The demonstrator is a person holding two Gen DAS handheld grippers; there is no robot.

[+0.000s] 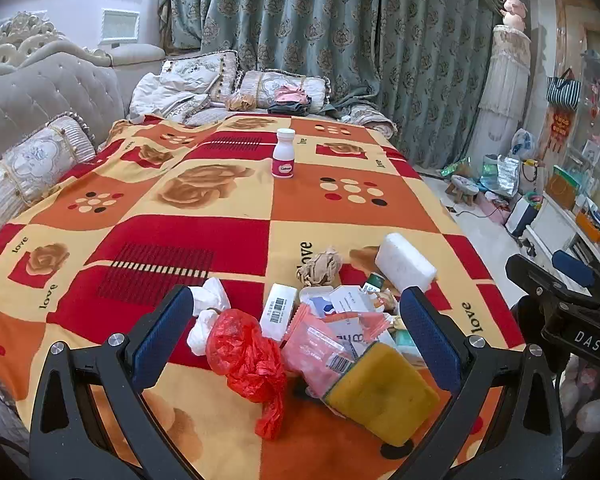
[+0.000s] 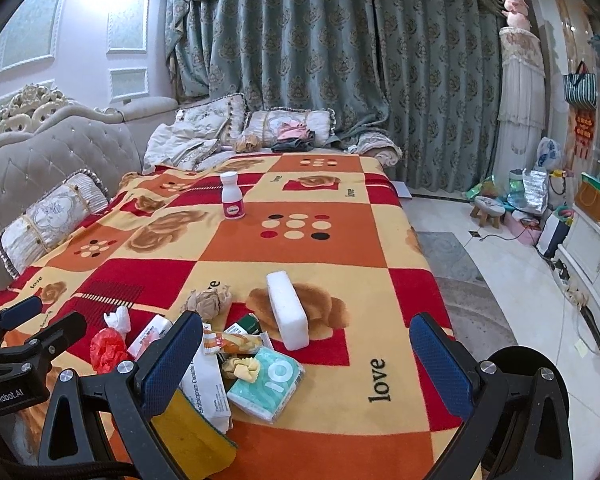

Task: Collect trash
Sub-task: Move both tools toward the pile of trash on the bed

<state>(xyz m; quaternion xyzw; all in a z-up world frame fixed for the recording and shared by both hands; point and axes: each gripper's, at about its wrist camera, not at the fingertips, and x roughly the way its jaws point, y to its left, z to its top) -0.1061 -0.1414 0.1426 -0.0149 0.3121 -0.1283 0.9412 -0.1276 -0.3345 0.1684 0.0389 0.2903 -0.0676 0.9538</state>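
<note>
A pile of trash lies at the near end of the patterned blanket (image 1: 228,240): a red plastic bag (image 1: 246,356), white tissue (image 1: 210,300), a pink packet (image 1: 320,352), a yellow sponge (image 1: 384,396), small boxes, a crumpled brown paper (image 1: 320,266) and a white foam block (image 1: 406,262). My left gripper (image 1: 296,340) is open above the pile. My right gripper (image 2: 306,364) is open over a teal tissue pack (image 2: 266,384), with the foam block (image 2: 288,310) and a white box (image 2: 206,384) close by. A white and pink bottle (image 2: 232,196) stands upright farther back.
A tufted grey sofa back (image 2: 60,160) with cushions runs along the left. Curtains (image 2: 340,60) hang behind. To the right is tiled floor (image 2: 500,280) with a small stool (image 2: 488,208), bags and a white cabinet. The right gripper shows in the left wrist view (image 1: 560,280).
</note>
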